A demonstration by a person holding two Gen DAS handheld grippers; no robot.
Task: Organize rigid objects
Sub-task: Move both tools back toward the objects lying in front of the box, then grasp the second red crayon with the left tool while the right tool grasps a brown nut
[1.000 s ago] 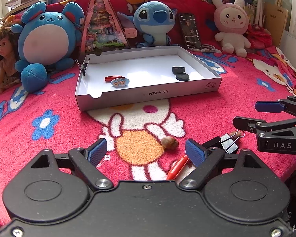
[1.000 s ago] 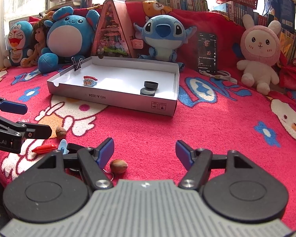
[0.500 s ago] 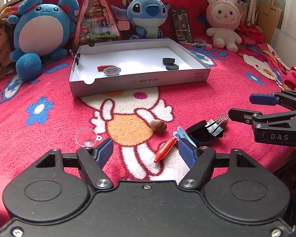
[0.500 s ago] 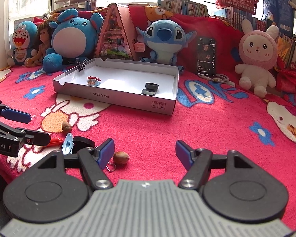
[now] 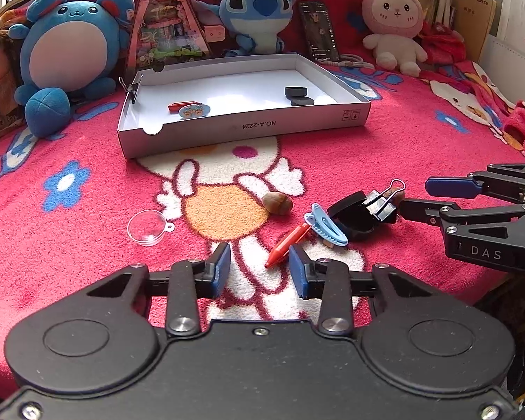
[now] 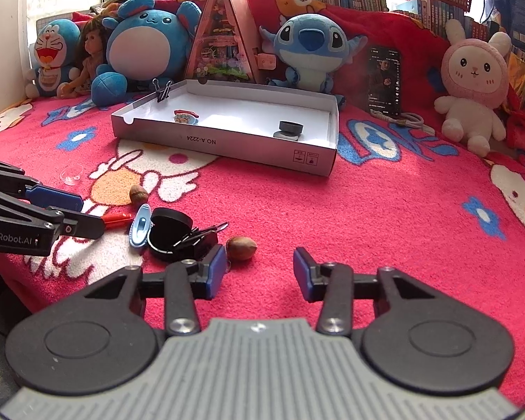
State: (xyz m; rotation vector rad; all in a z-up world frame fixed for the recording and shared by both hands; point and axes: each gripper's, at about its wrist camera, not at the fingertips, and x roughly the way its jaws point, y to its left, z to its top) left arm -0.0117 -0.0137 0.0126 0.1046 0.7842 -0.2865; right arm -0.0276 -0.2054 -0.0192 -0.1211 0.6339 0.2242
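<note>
On the red blanket lies a small pile: a red crayon (image 5: 288, 243), a blue hair clip (image 5: 327, 225), a black round lid (image 5: 353, 217) and a binder clip (image 5: 385, 199). One nut (image 5: 278, 203) sits just beyond the pile. A second nut (image 6: 241, 247) lies right in front of my right gripper (image 6: 259, 269). My left gripper (image 5: 259, 269) hovers near the crayon's tip. The jaws of both grippers are closing with nothing between them. The white box (image 5: 245, 127) farther back holds two black caps, a red piece and a blue badge.
A clear plastic dome (image 5: 147, 227) lies to the left on the blanket. Plush toys, a doll, a triangular toy house and a phone (image 6: 385, 80) line the back behind the box. A binder clip (image 6: 162, 91) grips the box's far left corner.
Both grippers' jaws have narrowed. The left wrist view has tipped up a little, so the clear dome and the whole pile now show beyond its fingers.
</note>
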